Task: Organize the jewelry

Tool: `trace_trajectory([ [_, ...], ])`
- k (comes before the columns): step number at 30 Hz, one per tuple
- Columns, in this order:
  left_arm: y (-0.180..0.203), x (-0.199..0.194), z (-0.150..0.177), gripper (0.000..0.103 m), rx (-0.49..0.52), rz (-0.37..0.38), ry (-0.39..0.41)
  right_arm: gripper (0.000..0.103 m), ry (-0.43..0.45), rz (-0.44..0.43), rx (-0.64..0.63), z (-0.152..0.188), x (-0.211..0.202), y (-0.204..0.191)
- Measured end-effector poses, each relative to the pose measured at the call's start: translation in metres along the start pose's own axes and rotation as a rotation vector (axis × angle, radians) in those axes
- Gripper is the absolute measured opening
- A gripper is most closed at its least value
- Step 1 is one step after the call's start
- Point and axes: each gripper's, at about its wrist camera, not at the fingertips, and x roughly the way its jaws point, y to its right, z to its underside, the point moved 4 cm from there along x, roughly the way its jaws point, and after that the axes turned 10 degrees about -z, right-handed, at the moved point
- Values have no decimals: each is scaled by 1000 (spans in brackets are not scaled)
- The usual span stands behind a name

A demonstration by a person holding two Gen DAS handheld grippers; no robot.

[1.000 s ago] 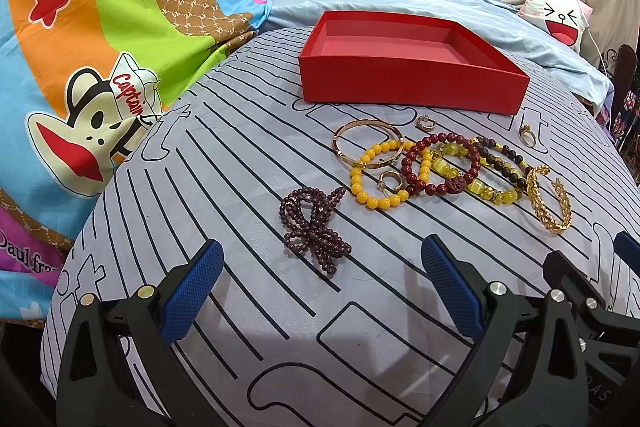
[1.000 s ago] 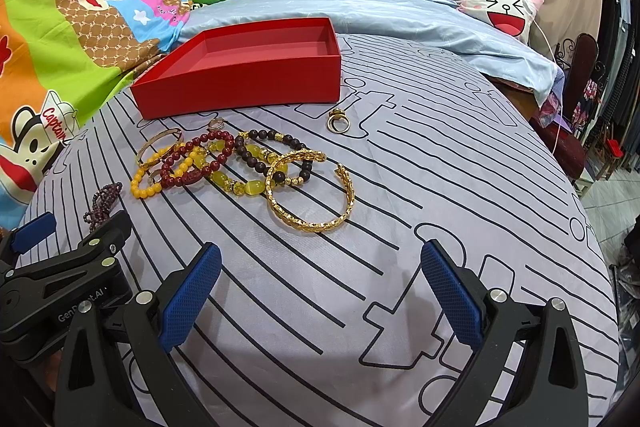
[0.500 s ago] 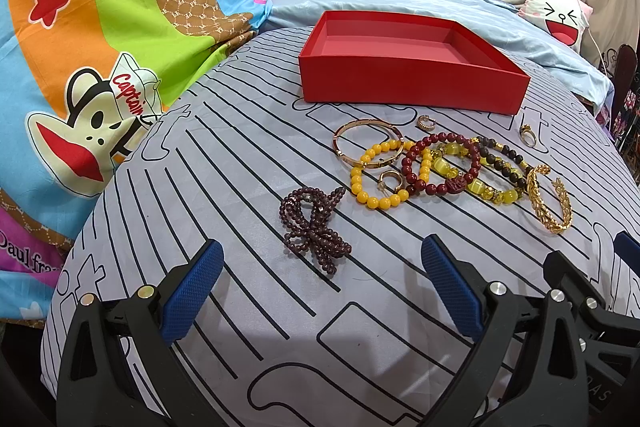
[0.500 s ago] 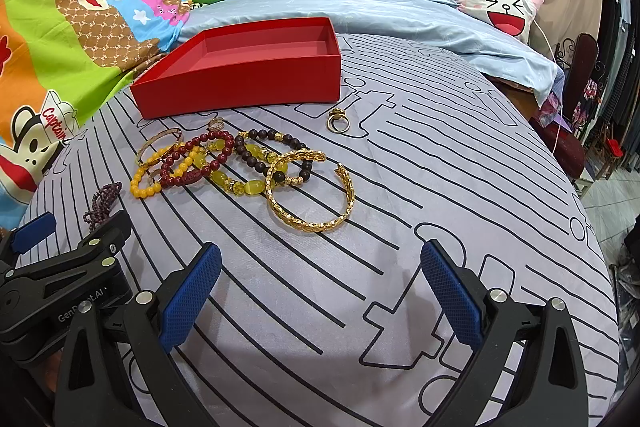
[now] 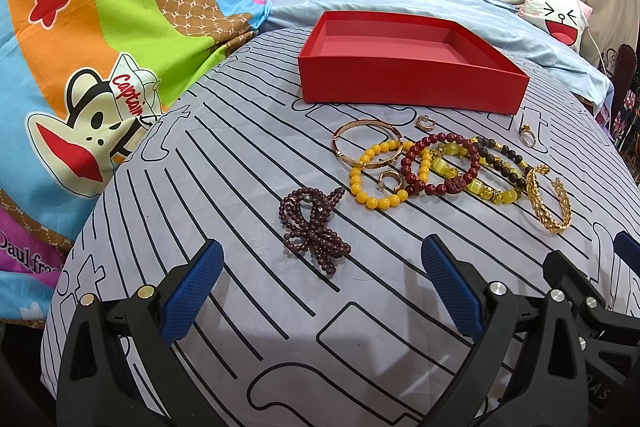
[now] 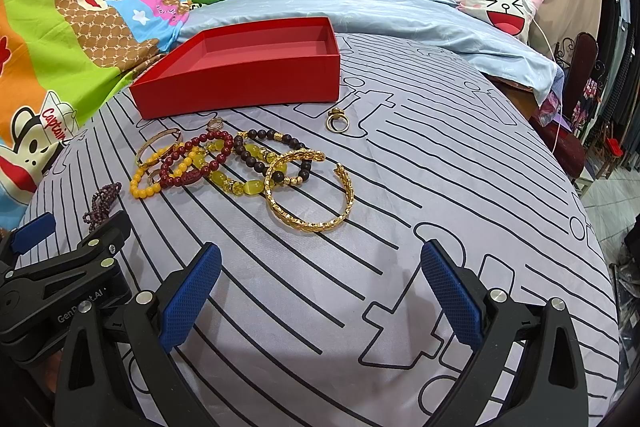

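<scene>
Bracelets and rings (image 5: 436, 167) lie clustered mid-frame on the striped bedsheet (image 5: 240, 155), just below the empty red box (image 5: 408, 83) at upper centre; nothing has shifted over the last second, so sorting has likely not begun. The left gripper (image 5: 324, 291) and right gripper (image 6: 320, 291), at the bottom of each view, are spread wide, holding and touching nothing.

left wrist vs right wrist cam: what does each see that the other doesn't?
Left wrist only: the whole purple bead strand lying apart from the pile, and the small ring inside the yellow bead bracelet.

Right wrist only: the gold cuff seen whole and open, plus floor and furniture at the bed's right edge.

Both: empty red box, the overlapping bracelets, gold ring, and each open tool, left and right.
</scene>
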Motion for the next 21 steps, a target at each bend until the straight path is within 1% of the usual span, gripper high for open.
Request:
trace_trajectory([
  [14, 0, -2, 1, 95, -5, 5, 7, 96, 1, 1, 2, 1, 0, 2],
  [21, -16, -5, 5, 95, -42, 48, -2, 96, -5, -12, 8, 3, -2, 7],
])
